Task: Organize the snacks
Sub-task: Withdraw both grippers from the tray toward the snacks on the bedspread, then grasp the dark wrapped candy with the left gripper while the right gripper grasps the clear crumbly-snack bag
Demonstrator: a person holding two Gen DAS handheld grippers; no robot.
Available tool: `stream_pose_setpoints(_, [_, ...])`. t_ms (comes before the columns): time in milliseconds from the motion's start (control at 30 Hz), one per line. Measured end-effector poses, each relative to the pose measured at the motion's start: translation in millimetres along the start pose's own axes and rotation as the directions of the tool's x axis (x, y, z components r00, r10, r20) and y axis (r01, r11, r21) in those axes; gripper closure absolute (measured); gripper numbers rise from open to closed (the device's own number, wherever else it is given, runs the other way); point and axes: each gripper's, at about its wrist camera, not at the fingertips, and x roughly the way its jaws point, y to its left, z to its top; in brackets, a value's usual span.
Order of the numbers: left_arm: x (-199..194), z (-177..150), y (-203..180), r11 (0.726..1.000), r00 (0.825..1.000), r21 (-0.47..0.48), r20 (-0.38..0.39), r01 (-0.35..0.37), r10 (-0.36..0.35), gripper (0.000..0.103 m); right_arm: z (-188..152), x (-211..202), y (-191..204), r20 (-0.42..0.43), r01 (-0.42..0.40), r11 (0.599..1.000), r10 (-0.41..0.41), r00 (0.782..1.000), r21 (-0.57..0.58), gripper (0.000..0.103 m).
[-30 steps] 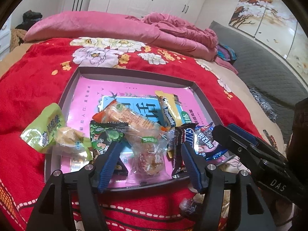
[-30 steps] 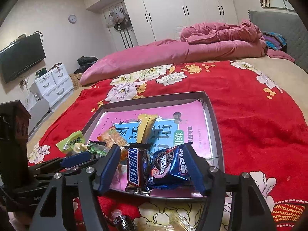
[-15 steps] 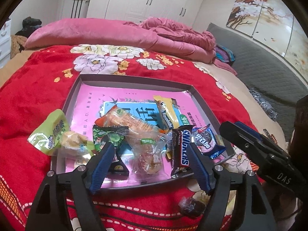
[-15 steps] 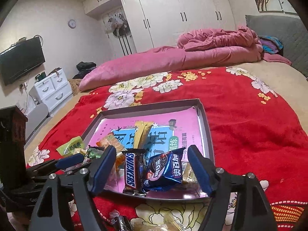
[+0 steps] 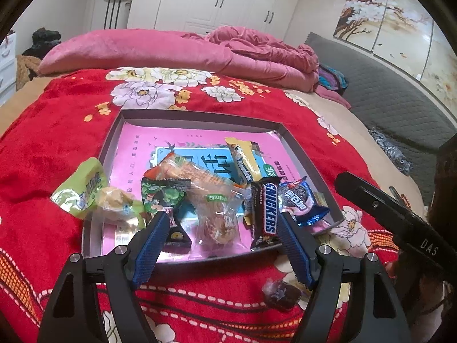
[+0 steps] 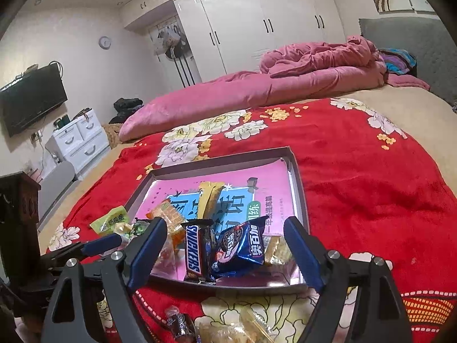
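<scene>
Red floral blanket (image 5: pixel 57 131) under a shallow grey tray (image 5: pixel 200 117) lined with a pink printed sheet (image 5: pixel 148 145). Left to right across the tray's near half: green packet (image 5: pixel 82 185) draped over the rim at nine o'clock, clear-wrapped pastry (image 5: pixel 117 203), dark green pea packet (image 5: pixel 162 194), orange cracker packet (image 5: pixel 194 174), clear bun wrapper (image 5: pixel 220 220), yellow bar (image 5: pixel 245 160) toward twelve, Snickers bar (image 5: pixel 267 211), blue Oreo packet (image 5: pixel 300 203) at four o'clock. Outside the rim at six o'clock, a dark wrapped candy (image 5: pixel 281 294). Left gripper (image 5: pixel 221 225) spread wide, pinching nothing. Right gripper (image 6: pixel 225 234) with jaws opening, Snickers and Oreo framed between the pads, untouched.
</scene>
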Motion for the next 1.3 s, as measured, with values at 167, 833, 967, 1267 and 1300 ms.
stream_pose_setpoints(167, [-6,-5,-6,1.000,1.000,0.020,-0.006,0.006,-0.006,0.025,-4,-7,-4,-0.009,-0.002,1.000,0.002,1.000,0.016,0.019])
stream_pose_setpoints(833, [-11,-29,-21,0.998,0.996,0.065,-0.086,0.014,-0.008,0.025,-27,-28,-5,-0.077,0.028,1.000,-0.028,0.997,-0.012,0.018])
stream_pose_setpoints(967, [-12,-32,-18,0.999,0.995,0.048,-0.097,0.011,-0.007,0.025,-31,-32,-4,-0.087,0.029,0.999,-0.030,0.996,-0.018,0.018])
stream_pose_setpoints(1267, [-16,-36,-11,1.000,0.993,0.014,-0.120,0.011,-0.009,0.025,-41,-38,-5,-0.110,0.032,0.999,-0.034,0.993,-0.020,0.018])
stream_pose_setpoints(1300, [-16,-37,-11,1.000,0.992,0.015,-0.122,0.009,-0.008,0.025,-42,-39,-4,-0.114,0.032,0.999,-0.034,0.993,-0.021,0.018])
